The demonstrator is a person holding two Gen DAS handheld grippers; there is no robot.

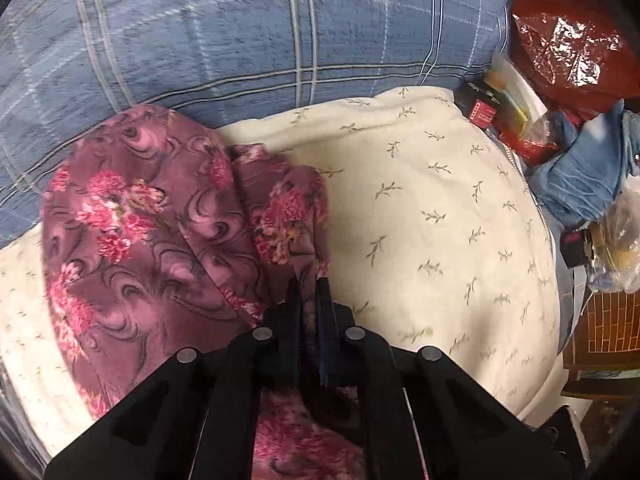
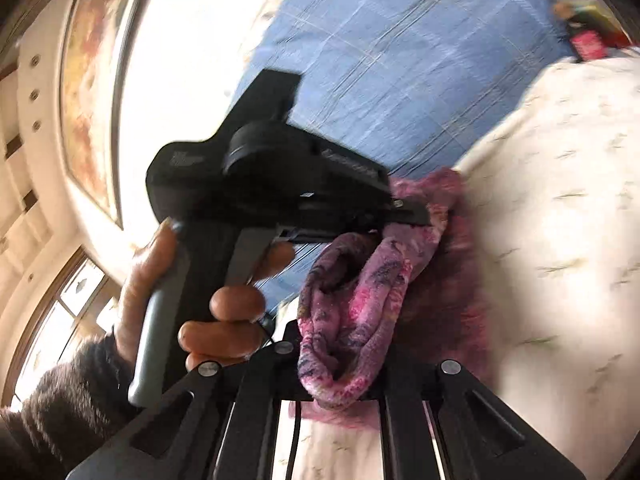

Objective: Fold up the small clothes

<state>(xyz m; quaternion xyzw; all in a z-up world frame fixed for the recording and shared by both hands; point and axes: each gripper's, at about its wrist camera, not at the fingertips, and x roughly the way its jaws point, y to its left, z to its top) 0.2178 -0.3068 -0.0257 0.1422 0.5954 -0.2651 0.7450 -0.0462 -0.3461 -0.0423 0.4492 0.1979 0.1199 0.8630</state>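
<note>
Left wrist view, nearest first: the left gripper [image 1: 310,284] has its black fingers pressed together on a fold of the purple fleece garment with pink flowers [image 1: 148,220], which lies spread on the cream leaf-print bedcover [image 1: 440,208], toward its left edge. In the right wrist view the right gripper [image 2: 340,384] has its fingers closed on a bunched roll of the same garment [image 2: 352,304], lifted off the bedcover, with the person's left hand [image 2: 224,312] on the other tool's handle just beside it. To fold well, I would keep both pinches firm, raise the two held points level and together, carry them across to the opposite hem, and lay the cloth down flat without dragging the bedcover. Farther off lie a blue checked blanket [image 1: 240,32] and a red-labelled dark bottle [image 1: 480,104]; its writing is too blurred to read.
</note>
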